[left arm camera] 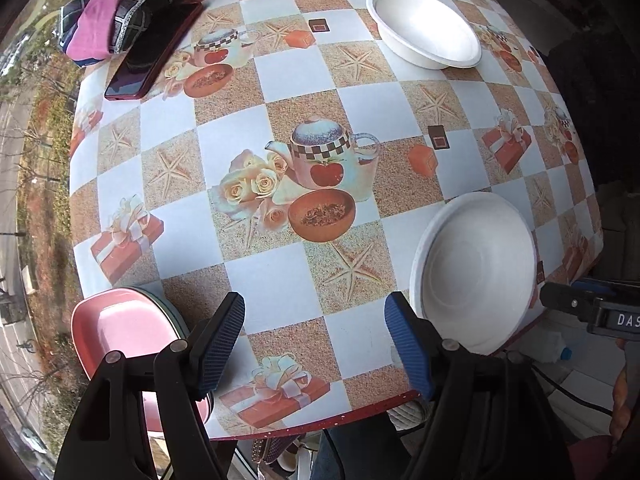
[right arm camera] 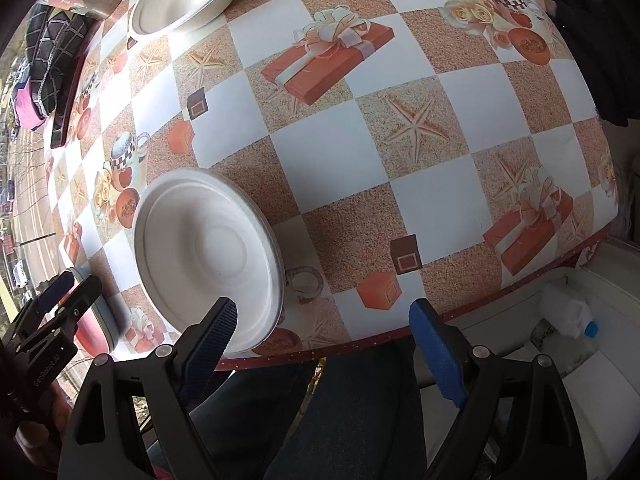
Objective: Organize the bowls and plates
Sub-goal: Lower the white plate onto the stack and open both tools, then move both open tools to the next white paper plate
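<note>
While both sets of fingers gape wide holding nothing, the near white bowl (right arm camera: 208,256) sits at 10 o'clock off the right gripper (right arm camera: 324,348), 2 o'clock off the left gripper (left arm camera: 316,344)

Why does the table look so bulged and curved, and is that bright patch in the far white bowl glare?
Left wrist view: the fisheye lens bows the checked tablecloth and darkens the corners; daylight glares inside the far white bowl. Right wrist view: same bulge, softer light on the near white bowl.

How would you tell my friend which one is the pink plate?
Find the table with the checked tablecloth. At its near edge, on the window side, sits the glossy pink plastic plate, atop a small stack. Both white bowls are round; this is pink and squarish.
</note>
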